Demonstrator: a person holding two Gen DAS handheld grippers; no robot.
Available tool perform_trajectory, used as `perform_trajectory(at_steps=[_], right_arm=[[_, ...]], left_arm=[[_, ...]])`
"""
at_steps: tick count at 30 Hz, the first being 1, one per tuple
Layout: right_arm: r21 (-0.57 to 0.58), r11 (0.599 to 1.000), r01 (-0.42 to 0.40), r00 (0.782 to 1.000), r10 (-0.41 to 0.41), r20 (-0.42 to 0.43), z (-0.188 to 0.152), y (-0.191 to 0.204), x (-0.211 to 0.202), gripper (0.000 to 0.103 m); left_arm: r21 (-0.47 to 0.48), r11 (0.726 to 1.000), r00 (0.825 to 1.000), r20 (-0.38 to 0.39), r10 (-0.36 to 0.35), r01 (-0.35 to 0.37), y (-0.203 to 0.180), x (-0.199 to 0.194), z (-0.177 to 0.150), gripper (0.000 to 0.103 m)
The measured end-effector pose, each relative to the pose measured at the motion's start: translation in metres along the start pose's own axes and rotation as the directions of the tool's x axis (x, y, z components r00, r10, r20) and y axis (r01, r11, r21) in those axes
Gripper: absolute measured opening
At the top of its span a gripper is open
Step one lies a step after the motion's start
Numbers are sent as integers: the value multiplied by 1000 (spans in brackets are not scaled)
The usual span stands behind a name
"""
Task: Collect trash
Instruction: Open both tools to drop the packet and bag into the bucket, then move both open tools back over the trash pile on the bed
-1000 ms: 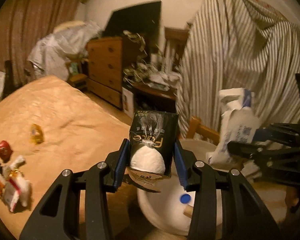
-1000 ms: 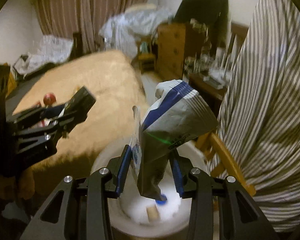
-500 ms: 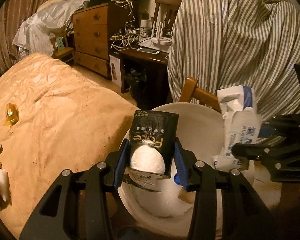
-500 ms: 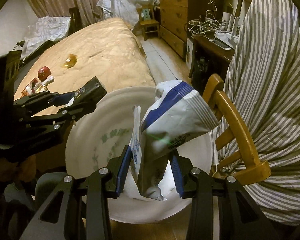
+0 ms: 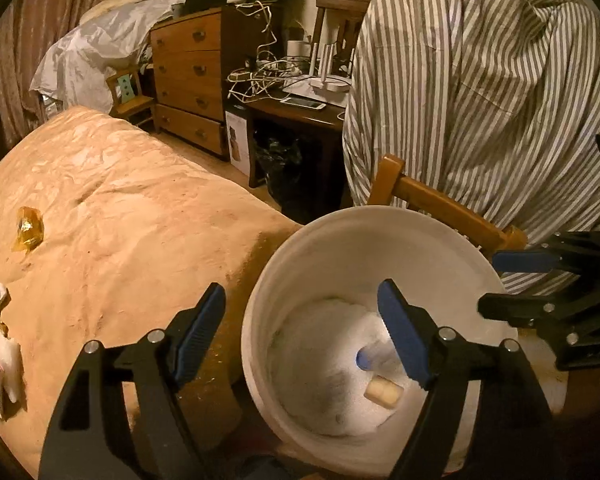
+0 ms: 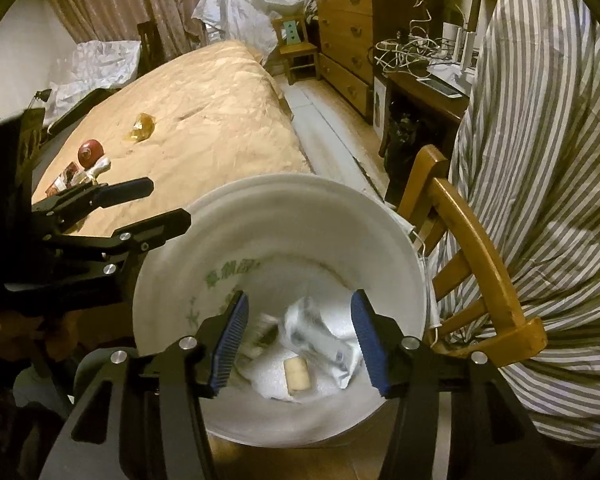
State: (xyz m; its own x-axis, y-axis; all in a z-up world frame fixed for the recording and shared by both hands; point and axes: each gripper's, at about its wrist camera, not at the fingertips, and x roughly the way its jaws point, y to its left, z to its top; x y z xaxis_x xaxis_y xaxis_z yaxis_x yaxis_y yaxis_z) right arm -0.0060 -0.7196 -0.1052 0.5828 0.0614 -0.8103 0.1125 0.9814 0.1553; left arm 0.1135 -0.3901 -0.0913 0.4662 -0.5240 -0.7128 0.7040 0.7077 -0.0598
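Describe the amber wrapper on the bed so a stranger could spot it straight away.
Start at the big bed with the tan quilt. Most litter clusters near one edge: a red ball and some red-and-white packets. The amber wrapper lies alone farther up the quilt, the only glossy, see-through yellow scrap there.

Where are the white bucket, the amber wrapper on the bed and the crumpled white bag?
white bucket (image 5: pixel 380 216): left wrist view, far rim.
amber wrapper (image 6: pixel 142 128): right wrist view, its middle, on the bedspread.
crumpled white bag (image 6: pixel 320 336): right wrist view, its middle, inside the bucket.
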Motion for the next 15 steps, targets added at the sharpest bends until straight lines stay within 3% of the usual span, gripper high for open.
perform_trajectory(at_steps=[9,15], right_arm=[[-48,999,-8,997,12,76,4,28,-23,55],[-146,985,-94,978,118,170,11,93,-38,65]], left_arm=[[-11,1000,999,24,23,-23,14,-18,-5,75],[-77,992,994,41,104,-100,77,-47,-30,75]])
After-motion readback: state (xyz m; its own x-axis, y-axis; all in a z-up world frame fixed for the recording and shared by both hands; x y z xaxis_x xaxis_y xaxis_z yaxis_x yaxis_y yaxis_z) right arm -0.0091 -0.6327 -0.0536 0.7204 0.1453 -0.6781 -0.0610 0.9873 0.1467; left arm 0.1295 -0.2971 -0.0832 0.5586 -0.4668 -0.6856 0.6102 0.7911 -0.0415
